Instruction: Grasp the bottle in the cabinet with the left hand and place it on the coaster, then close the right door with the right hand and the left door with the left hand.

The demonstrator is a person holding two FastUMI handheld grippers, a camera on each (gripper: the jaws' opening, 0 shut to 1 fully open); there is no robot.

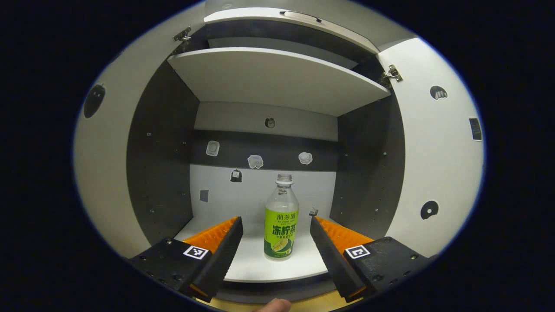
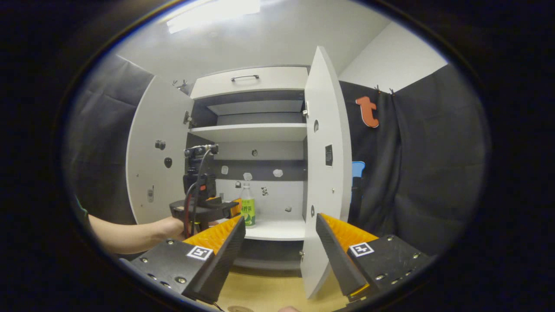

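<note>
1. The capless bottle (image 1: 281, 216) with the green label is standing upright on the cabinet's lower shelf (image 1: 256, 264), near its front edge.
2. The left gripper (image 1: 276, 226) is pointing at it, fingers spread wide either side, not touching.
3. The right gripper (image 2: 281, 225) is hanging back, fingers wide apart on nothing.
4. The left door (image 2: 154, 151) and right door (image 2: 323, 173) are standing open; small stickers (image 1: 255, 161) are dotting the back wall.

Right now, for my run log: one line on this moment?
left gripper: open, before clear green-labelled bottle | right gripper: open | white cabinet doors: open
</note>
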